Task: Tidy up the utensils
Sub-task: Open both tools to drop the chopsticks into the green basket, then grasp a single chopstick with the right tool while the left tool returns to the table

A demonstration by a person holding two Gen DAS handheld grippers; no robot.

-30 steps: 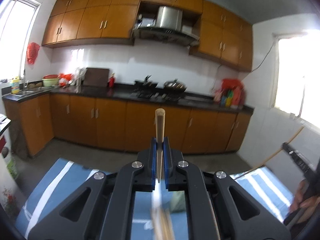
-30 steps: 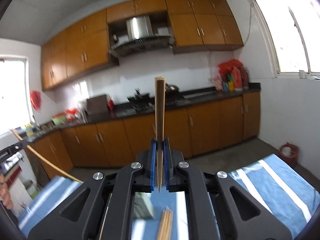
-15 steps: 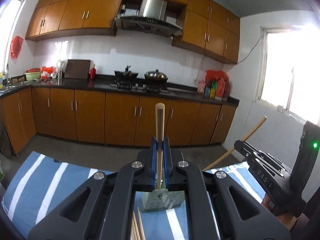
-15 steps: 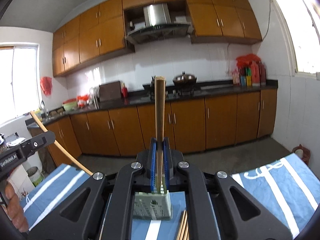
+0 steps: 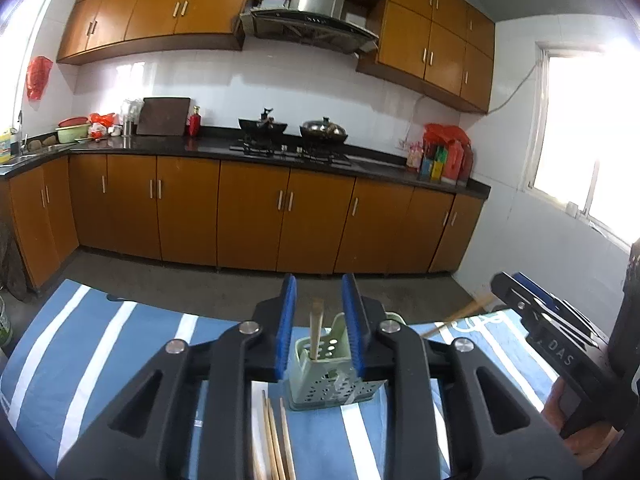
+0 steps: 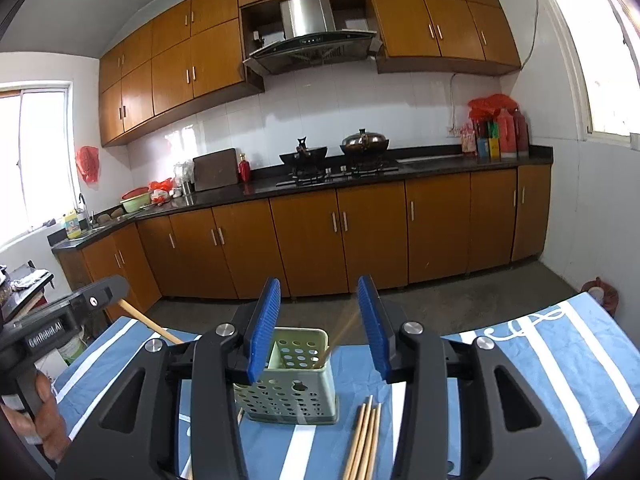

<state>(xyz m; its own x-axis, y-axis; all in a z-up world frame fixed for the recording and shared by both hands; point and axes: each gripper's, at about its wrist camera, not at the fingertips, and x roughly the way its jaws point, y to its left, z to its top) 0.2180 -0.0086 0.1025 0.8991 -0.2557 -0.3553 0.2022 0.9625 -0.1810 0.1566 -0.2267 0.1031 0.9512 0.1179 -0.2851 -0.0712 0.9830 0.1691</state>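
Observation:
A pale green perforated utensil holder (image 5: 326,376) (image 6: 290,380) stands on the blue striped tablecloth. My left gripper (image 5: 319,324) is open just above it, and a wooden chopstick (image 5: 316,334) stands in the holder between the jaws. My right gripper (image 6: 318,322) is open above the holder, and a blurred chopstick (image 6: 338,338) leans in its right compartment. Several loose chopsticks (image 5: 274,440) (image 6: 364,440) lie on the cloth in front of the holder. Each gripper shows at the edge of the other's view.
The blue tablecloth with white stripes (image 5: 96,344) (image 6: 532,364) covers the table. Beyond its far edge are bare floor, brown kitchen cabinets (image 6: 360,232) and a stove with pots (image 5: 292,128). A small red pot (image 6: 600,294) sits on the floor at right.
Both grippers were shut on a chopstick each. They tilted down over the holder and opened, and the chopsticks now sit in the holder.

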